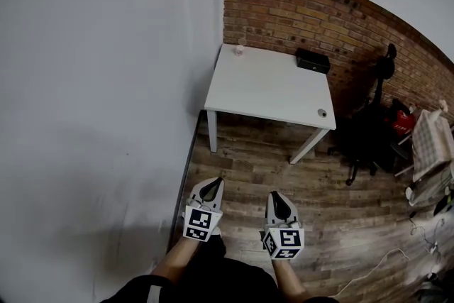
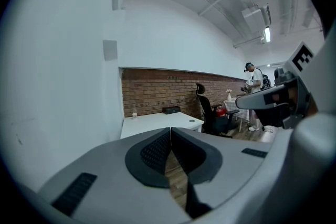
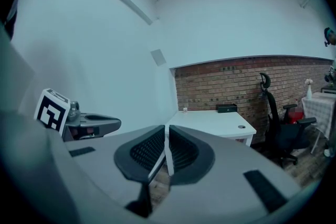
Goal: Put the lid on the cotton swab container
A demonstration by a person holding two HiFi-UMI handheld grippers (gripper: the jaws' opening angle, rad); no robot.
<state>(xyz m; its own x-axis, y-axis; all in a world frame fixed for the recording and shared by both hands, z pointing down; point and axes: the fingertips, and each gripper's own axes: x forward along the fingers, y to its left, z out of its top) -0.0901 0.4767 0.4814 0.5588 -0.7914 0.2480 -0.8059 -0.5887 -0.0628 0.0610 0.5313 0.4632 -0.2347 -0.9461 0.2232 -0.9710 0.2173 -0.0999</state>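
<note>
In the head view, the left gripper point(image 1: 213, 183) and right gripper point(image 1: 277, 196), grey with ribbed black pads, were held side by side over a plank floor point(image 1: 248, 174). Well ahead stood a square white table point(image 1: 262, 92), set in a corner of smooth white wall and rough brick point(image 1: 284, 10), with open floor between. A small upright container point(image 1: 239, 50) sat at the table's far left corner. A flat round lid point(image 1: 321, 112) lay near its front right edge, well apart.

In the left gripper view, the pads were pressed together, with nothing pinched. A black chair point(image 2: 206, 107) stood right of the table.

In the right gripper view, the pads were likewise closed and empty.
</note>
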